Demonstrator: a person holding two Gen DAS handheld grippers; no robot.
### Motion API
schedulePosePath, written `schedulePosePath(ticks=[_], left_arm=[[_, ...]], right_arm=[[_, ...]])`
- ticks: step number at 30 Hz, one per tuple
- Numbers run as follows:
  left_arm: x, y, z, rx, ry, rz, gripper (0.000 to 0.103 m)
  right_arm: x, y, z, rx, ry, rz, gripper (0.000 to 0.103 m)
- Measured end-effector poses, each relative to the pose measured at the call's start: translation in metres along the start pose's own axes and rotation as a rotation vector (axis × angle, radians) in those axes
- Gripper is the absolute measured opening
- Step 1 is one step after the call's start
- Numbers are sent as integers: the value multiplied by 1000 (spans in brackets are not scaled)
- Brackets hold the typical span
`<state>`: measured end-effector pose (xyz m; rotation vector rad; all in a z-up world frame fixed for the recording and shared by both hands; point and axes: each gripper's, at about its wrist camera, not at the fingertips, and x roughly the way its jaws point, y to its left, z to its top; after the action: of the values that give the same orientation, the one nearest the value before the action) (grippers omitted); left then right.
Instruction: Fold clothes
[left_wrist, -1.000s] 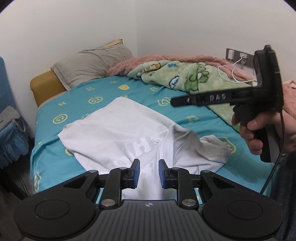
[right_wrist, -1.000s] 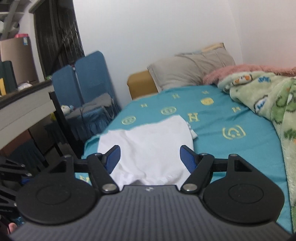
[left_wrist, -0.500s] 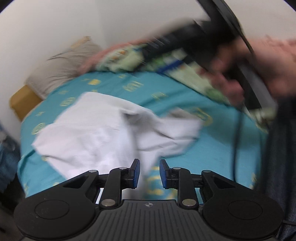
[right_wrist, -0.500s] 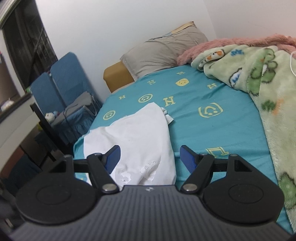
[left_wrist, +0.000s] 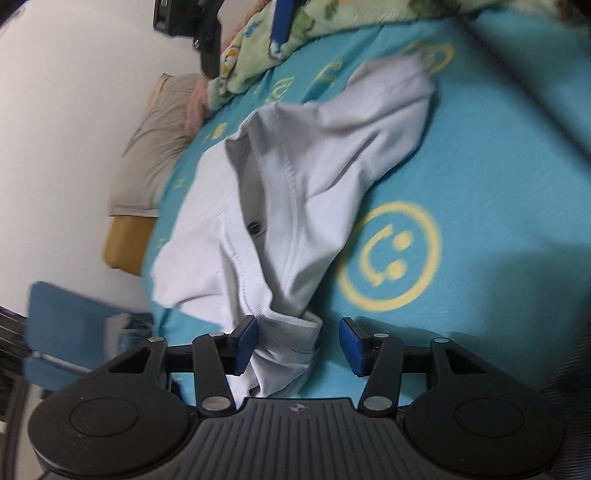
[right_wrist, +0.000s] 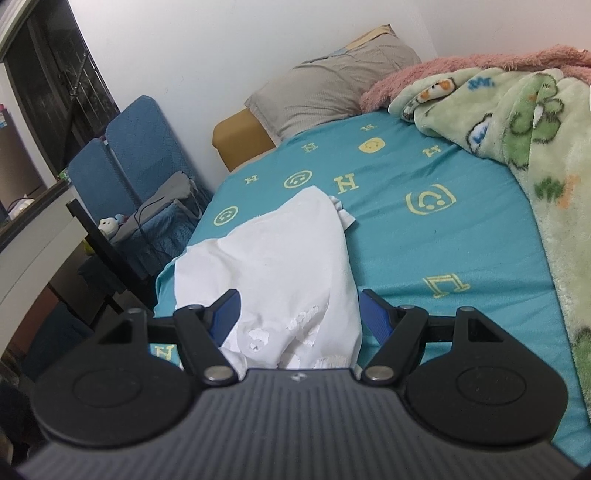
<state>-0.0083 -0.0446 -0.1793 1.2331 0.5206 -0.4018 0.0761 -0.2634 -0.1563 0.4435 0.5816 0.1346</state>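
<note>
A white shirt (left_wrist: 295, 177) lies crumpled on the teal bed sheet (left_wrist: 498, 184), its collar with a dark button near the middle. My left gripper (left_wrist: 297, 341) is open, low over the sheet, with a ribbed sleeve cuff (left_wrist: 291, 328) between its blue pads, not clamped. In the right wrist view the white shirt (right_wrist: 288, 254) lies ahead and under my right gripper (right_wrist: 299, 314), which is open with cloth between its fingers. The right gripper's blue fingertip (left_wrist: 280, 18) shows at the top of the left wrist view.
A green cartoon blanket (right_wrist: 517, 122) and pink blanket (right_wrist: 461, 70) lie along the bed's right side. A grey pillow (right_wrist: 332, 85) is at the head. Blue chairs (right_wrist: 122, 158) and a desk edge (right_wrist: 33, 221) stand left of the bed.
My left gripper has opened from nearly shut, rolled sideways and dropped close to the shirt's sleeve. My right gripper stayed open and moved forward over the shirt.
</note>
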Motion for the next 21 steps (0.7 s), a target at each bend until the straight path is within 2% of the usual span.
schedulePosePath(ticks=[3, 5, 8, 11, 16, 17, 21], left_arm=[[10, 9, -6, 9, 17, 51, 43], [4, 32, -12, -111, -22, 8, 26], [-6, 67, -21, -289, -80, -57, 15], [-15, 102, -30, -468, -138, -122, 12], [-31, 160, -45, -765, -234, -232, 12], [-34, 167, -46, -798, -252, -247, 12], [-44, 158, -42, -756, -309, -269, 12]], right_arm=[[2, 0, -3, 0, 13, -2, 73], [3, 1, -4, -11, 17, -6, 73], [4, 3, -4, -32, 16, -7, 73], [5, 7, -5, -59, 18, 10, 73], [10, 28, -12, -155, 46, 93, 73], [10, 33, -14, -179, 48, 110, 73], [11, 50, -17, -245, 43, 140, 73]])
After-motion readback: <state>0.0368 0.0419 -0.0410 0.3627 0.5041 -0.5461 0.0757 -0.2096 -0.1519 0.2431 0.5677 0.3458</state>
